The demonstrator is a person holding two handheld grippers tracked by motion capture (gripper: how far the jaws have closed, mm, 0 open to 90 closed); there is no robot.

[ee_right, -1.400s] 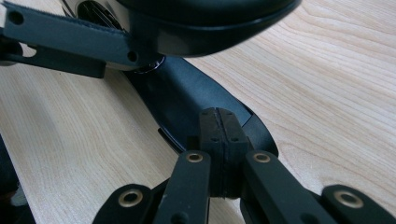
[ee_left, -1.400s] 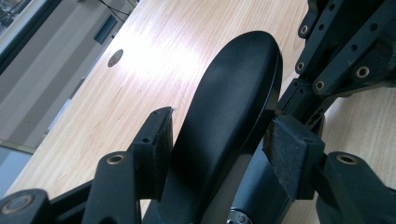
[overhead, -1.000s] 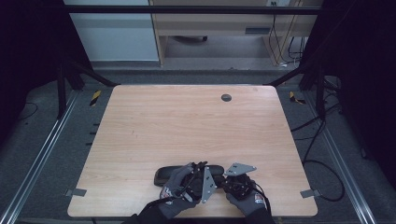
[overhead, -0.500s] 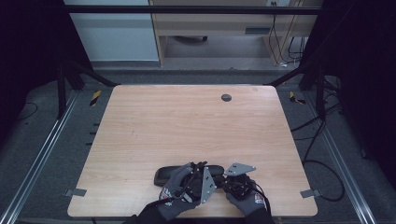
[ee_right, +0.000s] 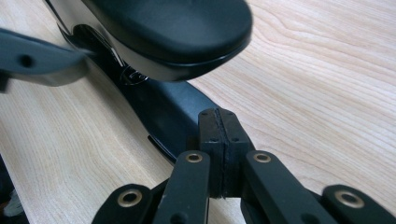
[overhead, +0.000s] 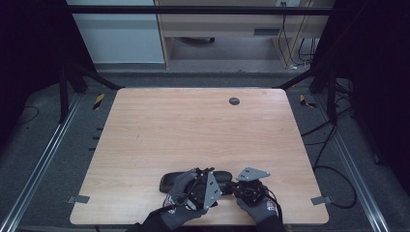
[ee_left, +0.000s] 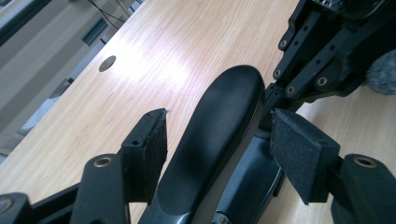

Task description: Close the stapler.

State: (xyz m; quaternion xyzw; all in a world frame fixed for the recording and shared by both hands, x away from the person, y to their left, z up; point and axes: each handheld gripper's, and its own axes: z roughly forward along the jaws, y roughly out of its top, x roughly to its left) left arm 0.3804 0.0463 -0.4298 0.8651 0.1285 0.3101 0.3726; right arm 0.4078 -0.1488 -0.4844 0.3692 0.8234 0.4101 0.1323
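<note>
A black stapler (overhead: 171,180) lies on the wooden table (overhead: 193,130) near its front edge, long side across. In the left gripper view its rounded top arm (ee_left: 224,121) runs between the two pads of my left gripper (ee_left: 219,135). Those jaws have just been opening; both pads stand clear of the stapler, a gap on each side. My right gripper (ee_right: 218,126) is shut, pads pressed together, its tips at the end of the stapler's flat base (ee_right: 163,107) under the raised top arm (ee_right: 177,28). Whether it pinches the base's thin edge I cannot tell. Gloved hands hold both grippers (overhead: 212,182).
A round dark cable hole (overhead: 234,101) sits in the table's far right part. Metal rails (overhead: 43,159) run along both sides of the table. Cables (overhead: 333,169) trail on the floor at the right. A desk and cabinet stand beyond the far edge.
Almost nothing differs in the high view; both hands stay at the stapler near the front edge, the left gripper's plate shifts very slightly.
</note>
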